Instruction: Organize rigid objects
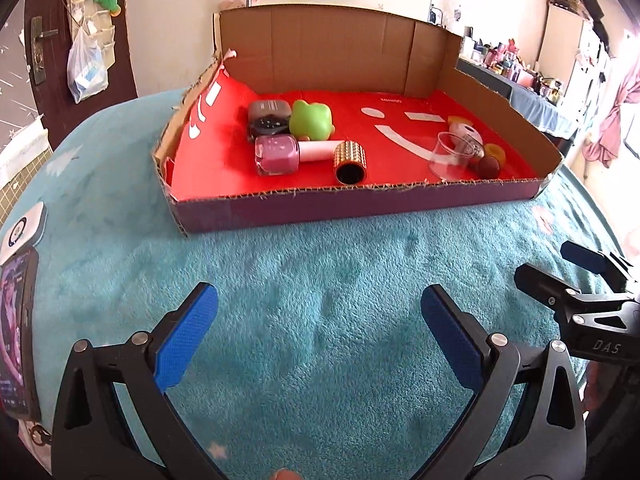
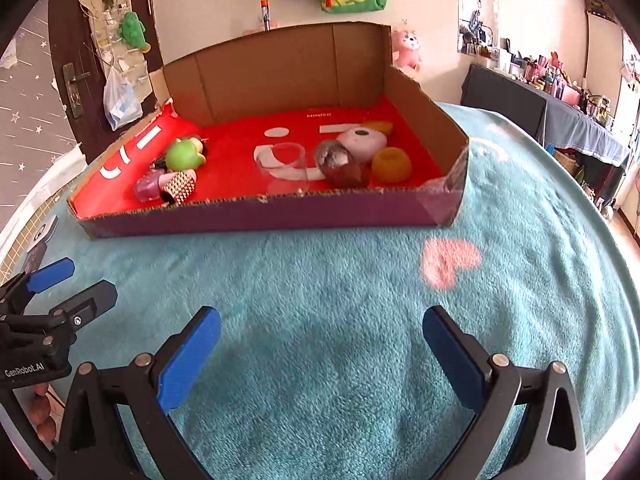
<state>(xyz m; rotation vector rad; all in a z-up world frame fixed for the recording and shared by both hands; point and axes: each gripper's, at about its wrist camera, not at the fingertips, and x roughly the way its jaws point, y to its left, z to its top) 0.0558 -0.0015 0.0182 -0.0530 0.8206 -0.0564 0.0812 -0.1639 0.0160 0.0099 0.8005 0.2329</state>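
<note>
Teal fleece blanket point(image 1: 320, 320) underlying shallow red-lined cardboard tray point(image 1: 360, 200). Left gripper point(image 1: 320, 328) and right gripper point(image 2: 320, 344) spread wide, empty, near tray front. Clear plastic cup point(image 1: 450, 156) inside tray, right front: likely light, slippery; grasp across wall.

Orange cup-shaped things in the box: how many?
2: one orange cup near the front right corner, another farther back beside the white round case. More may be hidden.
</note>
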